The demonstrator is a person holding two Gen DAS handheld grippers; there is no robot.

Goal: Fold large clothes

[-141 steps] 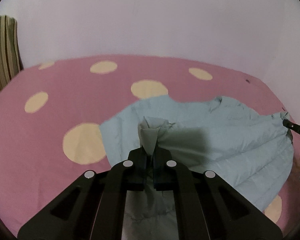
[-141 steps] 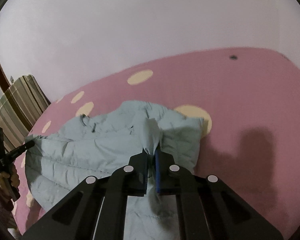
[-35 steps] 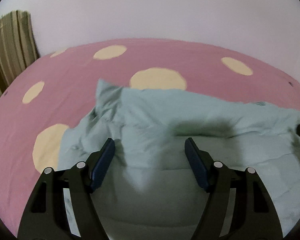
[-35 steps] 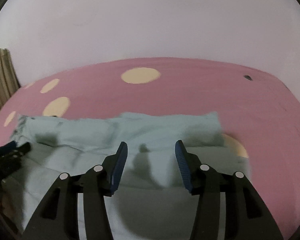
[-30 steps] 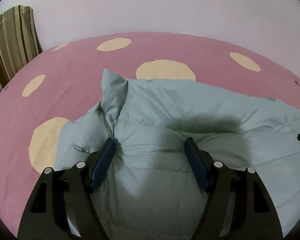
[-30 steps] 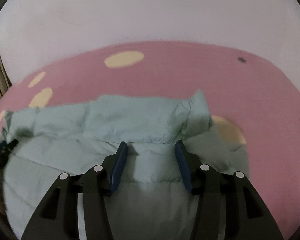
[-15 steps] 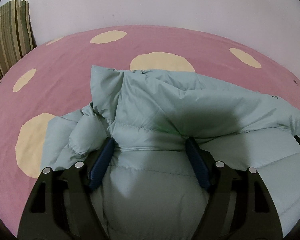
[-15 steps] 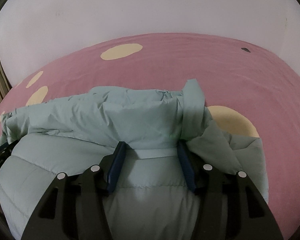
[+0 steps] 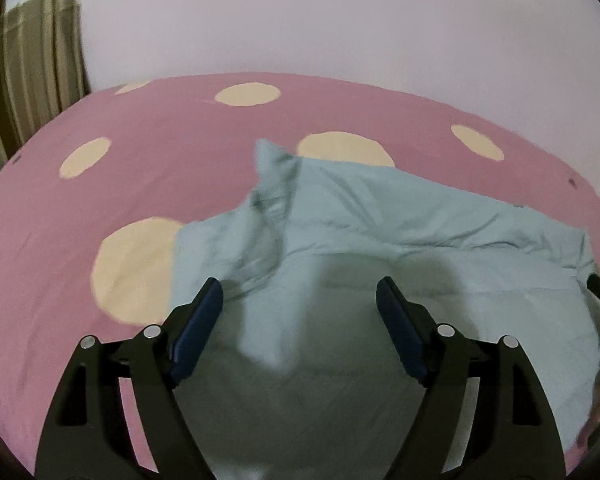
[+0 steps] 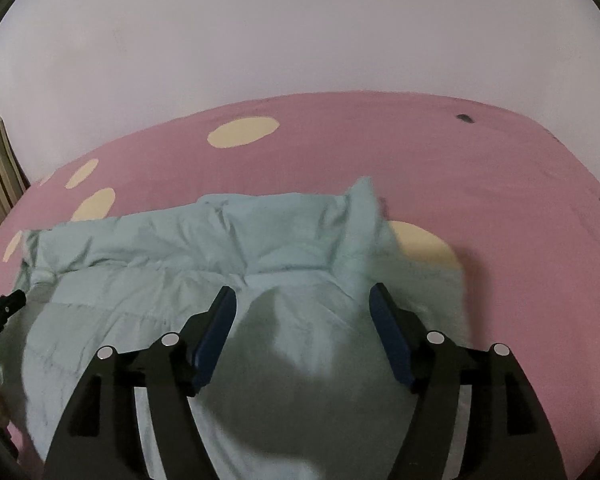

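Both your jaws are wide apart, gripping nothing: left gripper (image 9: 300,304) and right gripper (image 10: 303,312) hover over the near part of the pale green padded jacket (image 9: 400,280). It lies folded on the pink spotted bedsheet (image 9: 160,168), far edge bunched, one corner (image 9: 272,160) sticking up at far left, another (image 10: 364,196) at far right. Next fold, likely: pinch only the top layer at both ends, same height. Lift together and lay it flat, or the puffy fill will spring open and skew. Striped cushion (image 9: 28,60) sits far left.
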